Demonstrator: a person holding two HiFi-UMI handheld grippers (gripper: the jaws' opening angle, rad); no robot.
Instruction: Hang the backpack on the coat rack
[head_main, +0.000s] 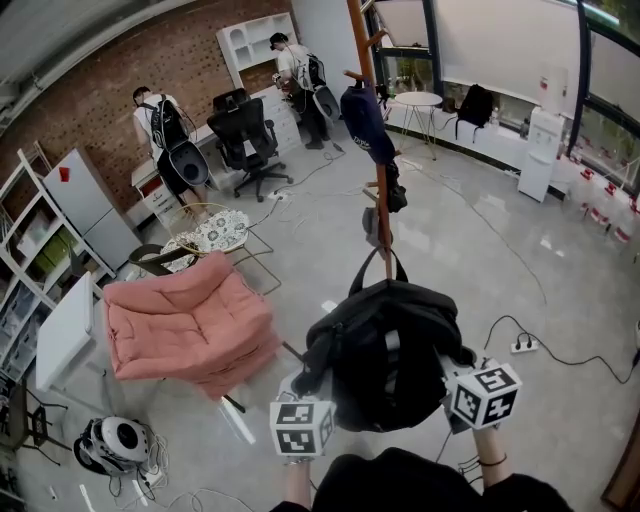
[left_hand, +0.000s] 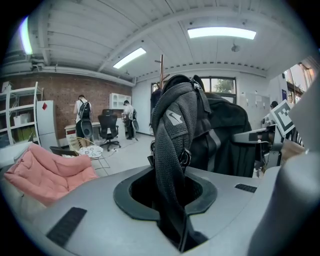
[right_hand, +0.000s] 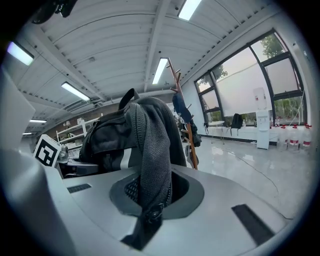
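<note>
Glossy grey floor (head_main: 480, 260), brick wall at far left. Pink armchair (head_main: 185, 325) seen at left. Left gripper (left_hand: 172, 210) clamped shut on mesh shoulder strap (left_hand: 172, 140). Black backpack (head_main: 390, 360) held in air between both grippers, just in front of wooden coat rack (head_main: 378, 150) (dark items already hung on it); contact between top handle and pole cannot be told. Right gripper (right_hand: 150, 200) clamped on other shoulder strap (right_hand: 150, 145). White water dispenser (head_main: 538, 150) seen at far right by windows.
</note>
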